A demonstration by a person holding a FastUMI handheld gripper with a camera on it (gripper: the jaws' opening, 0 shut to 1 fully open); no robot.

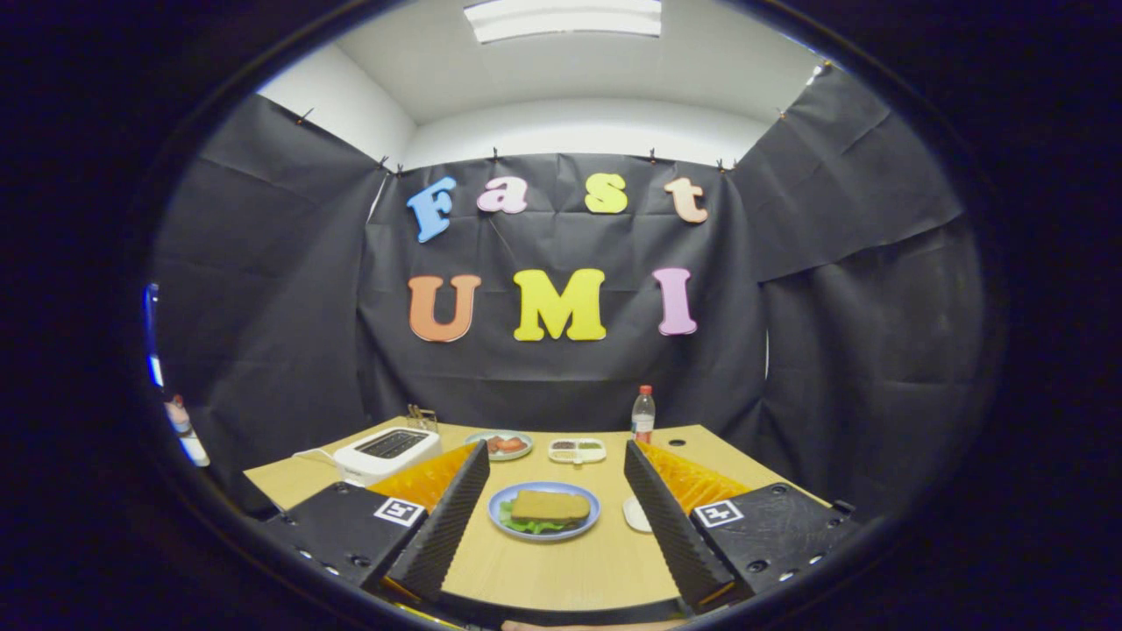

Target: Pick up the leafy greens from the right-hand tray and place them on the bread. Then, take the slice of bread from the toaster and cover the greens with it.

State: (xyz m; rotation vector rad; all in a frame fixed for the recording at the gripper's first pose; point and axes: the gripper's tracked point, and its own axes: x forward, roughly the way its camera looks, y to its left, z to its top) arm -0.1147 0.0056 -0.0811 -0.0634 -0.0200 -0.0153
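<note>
The jaws of the gripper (554, 491) stand wide open and hold nothing. Between them, on the wooden surface (561, 570), sits a blue plate (543, 511) with a slice of bread (550, 506) lying on top of leafy greens (533, 526), which poke out at the near edge. Beyond the left finger stands a white toaster (386, 452). Farther back are a small plate of red food (499, 444), a white divided tray (577, 450) and a bottle (643, 414) with a red cap.
</note>
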